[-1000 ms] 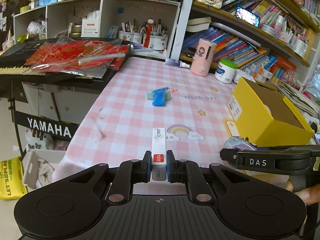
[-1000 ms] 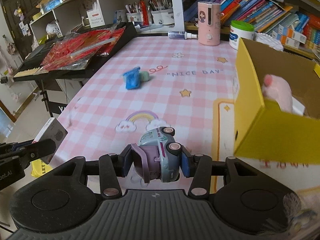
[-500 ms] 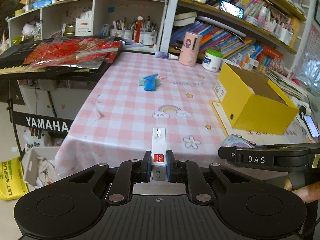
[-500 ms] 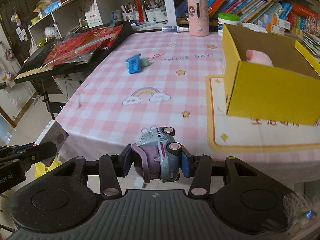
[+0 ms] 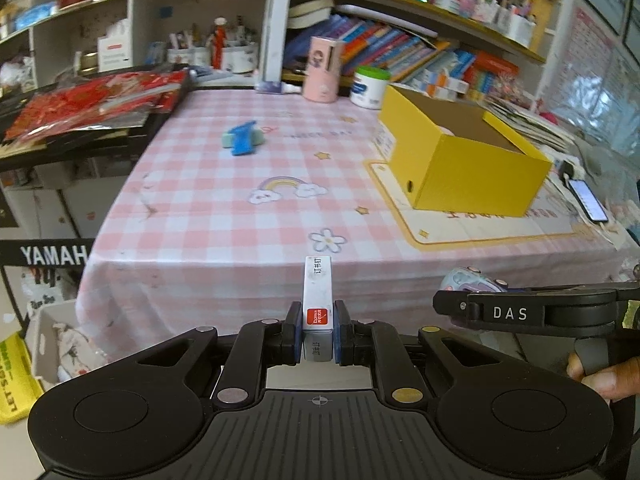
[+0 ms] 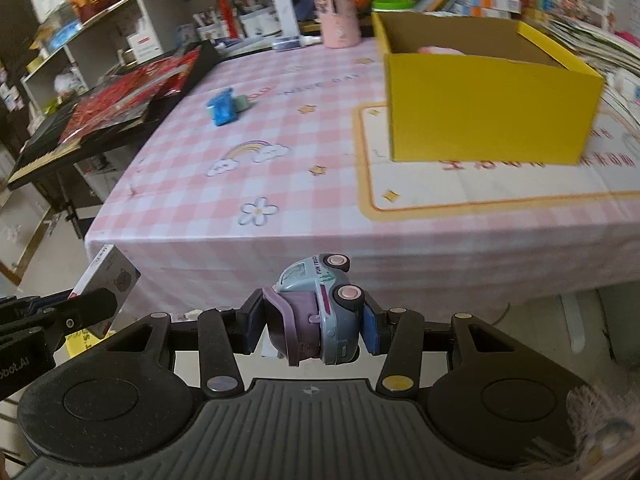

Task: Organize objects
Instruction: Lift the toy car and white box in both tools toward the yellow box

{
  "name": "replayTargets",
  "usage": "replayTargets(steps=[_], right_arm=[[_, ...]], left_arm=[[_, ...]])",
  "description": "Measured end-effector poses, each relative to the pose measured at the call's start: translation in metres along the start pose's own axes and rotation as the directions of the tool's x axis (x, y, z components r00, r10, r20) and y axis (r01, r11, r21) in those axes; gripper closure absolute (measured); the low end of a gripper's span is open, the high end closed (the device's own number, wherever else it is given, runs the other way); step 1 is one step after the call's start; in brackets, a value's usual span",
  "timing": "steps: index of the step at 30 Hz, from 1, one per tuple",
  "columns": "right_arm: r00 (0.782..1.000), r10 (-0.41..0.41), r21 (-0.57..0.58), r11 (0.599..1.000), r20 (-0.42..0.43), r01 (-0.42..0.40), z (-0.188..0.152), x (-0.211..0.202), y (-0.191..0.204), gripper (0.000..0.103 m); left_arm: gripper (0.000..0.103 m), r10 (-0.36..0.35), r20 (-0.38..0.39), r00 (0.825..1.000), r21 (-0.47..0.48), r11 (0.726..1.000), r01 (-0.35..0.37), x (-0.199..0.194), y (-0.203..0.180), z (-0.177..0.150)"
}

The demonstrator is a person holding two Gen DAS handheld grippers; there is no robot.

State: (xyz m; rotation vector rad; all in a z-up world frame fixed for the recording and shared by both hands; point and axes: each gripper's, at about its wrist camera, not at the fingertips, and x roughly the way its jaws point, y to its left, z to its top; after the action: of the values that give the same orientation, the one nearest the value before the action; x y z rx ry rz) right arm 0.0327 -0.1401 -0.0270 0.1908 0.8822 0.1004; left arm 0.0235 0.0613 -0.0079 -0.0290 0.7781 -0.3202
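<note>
A: What does the left wrist view show?

B: The left gripper [image 5: 317, 338] has its jaws closed on a small white box [image 5: 318, 300] with a red label, held on its narrow edge and pointing toward the counter [image 5: 208, 208]. It is off the near edge of the counter, well short of the yellow box [image 5: 472, 172]. The yellow box stands open on a cream mat [image 5: 480, 228] at the right side of the counter. To the left of the yellow box, well apart, lies a blue toy [image 5: 243, 142].

A: And the other gripper there?

B: It shows at the right, below the yellow box, with a person's hand [image 5: 604, 376] on its handle and a toy car [image 5: 472, 280] peeking above it.

A: The right wrist view?

B: The right gripper [image 6: 312, 326] has its jaws clamped on the toy car [image 6: 320, 312], tipped on its side, wheels to the right. It is off the counter's [image 6: 280, 184] near edge, below and left of the yellow box [image 6: 488, 112]. Something pink [image 6: 438, 50] lies inside the yellow box. The white box [image 6: 106, 284] shows at the far left.
</note>
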Motion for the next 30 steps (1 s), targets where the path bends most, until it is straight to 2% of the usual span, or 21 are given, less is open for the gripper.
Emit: replayTargets(steps=[14,22,30], right_arm=[[0.995,-0.098,0.080,0.992,0.016,0.097,-0.008,-0.018,-0.035,0.058],[0.987,-0.162,0.142,0.977,0.020,0.158,-0.006,-0.026,-0.066,0.058],[0.979,-0.200,0.183,0.964,0.027,0.192,0.006,-0.030,-0.097,0.058]], left_arm=[[0.090,-0.104,-0.013,0.995,0.077,0.992,0.104,0.017,-0.032,0.012],[0.090,-0.171,-0.033,0.985,0.136,0.975,0.174,0.035,-0.061,0.024],[0.090,-0.204,-0.038,0.978,0.169,0.964,0.207,0.052,-0.086,0.040]])
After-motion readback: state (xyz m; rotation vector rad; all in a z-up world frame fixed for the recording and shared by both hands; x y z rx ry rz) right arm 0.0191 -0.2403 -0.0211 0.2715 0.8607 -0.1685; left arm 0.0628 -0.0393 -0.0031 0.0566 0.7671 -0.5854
